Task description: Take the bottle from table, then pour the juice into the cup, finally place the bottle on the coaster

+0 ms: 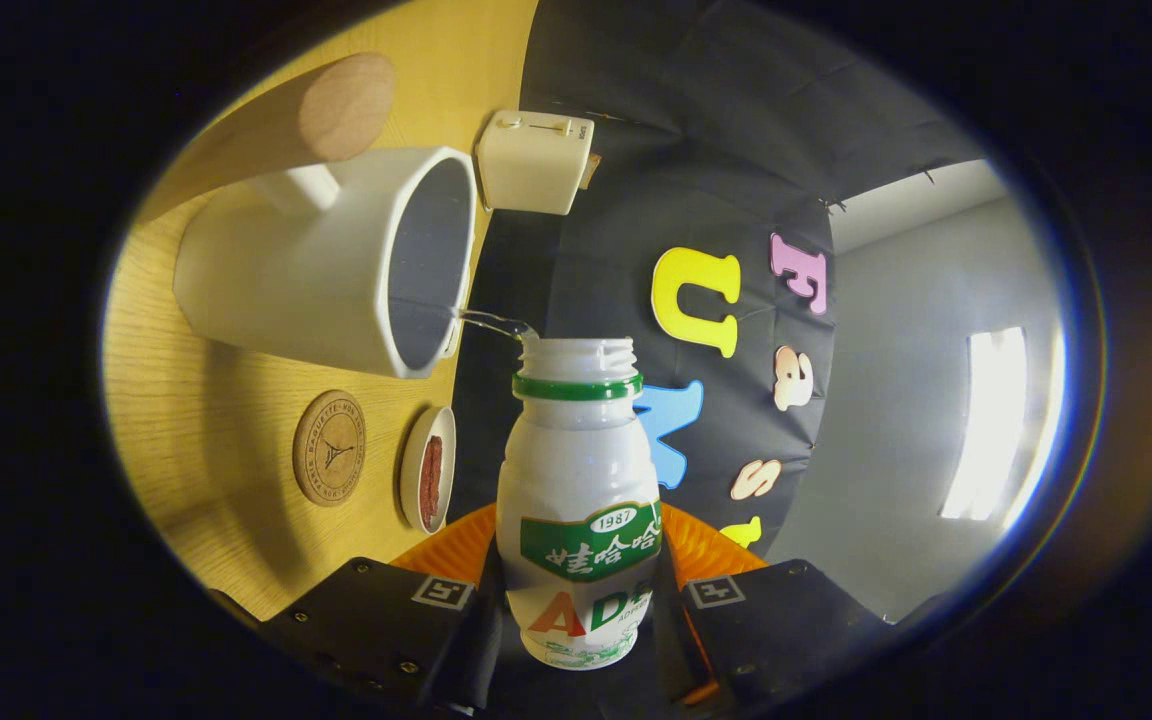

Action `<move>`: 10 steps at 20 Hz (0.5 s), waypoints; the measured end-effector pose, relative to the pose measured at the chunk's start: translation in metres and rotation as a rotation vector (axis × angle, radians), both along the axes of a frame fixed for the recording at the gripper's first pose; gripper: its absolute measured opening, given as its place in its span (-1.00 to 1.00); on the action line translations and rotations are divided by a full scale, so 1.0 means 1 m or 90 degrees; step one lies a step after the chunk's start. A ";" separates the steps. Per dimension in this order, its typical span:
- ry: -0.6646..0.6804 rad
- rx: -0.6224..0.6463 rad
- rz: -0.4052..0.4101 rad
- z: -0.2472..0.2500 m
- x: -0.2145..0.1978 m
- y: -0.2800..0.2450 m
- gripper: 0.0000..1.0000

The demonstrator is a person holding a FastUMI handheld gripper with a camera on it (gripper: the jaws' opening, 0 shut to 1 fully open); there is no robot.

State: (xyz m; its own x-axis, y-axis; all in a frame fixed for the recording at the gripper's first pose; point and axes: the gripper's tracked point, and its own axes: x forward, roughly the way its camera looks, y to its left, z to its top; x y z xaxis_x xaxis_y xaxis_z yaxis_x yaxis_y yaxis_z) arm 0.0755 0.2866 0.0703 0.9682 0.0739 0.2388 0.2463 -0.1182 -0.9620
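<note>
gripper jaws pinching juice bottle | thin stream, apparently clear, entering white cup at 11 o'clock | coaster at 9 o'clock

**A:** ok so what's actually sitting on that table?

**B:** light wood-grain table, five things on it. Big white cup with a handle, standing upright. Just beside it there's a round wooden coaster, flat and bare, with some stamped design.

**A:** and the little white thing next to the coaster?

**B:** small white dish with something reddish-brown in it, can't tell what. On the cup's other side there's a wooden cylinder, plus a cream-white box with a slider on top, near the cup's rim.
</note>
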 end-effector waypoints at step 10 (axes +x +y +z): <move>-0.001 -0.009 0.000 0.000 0.000 0.000 0.26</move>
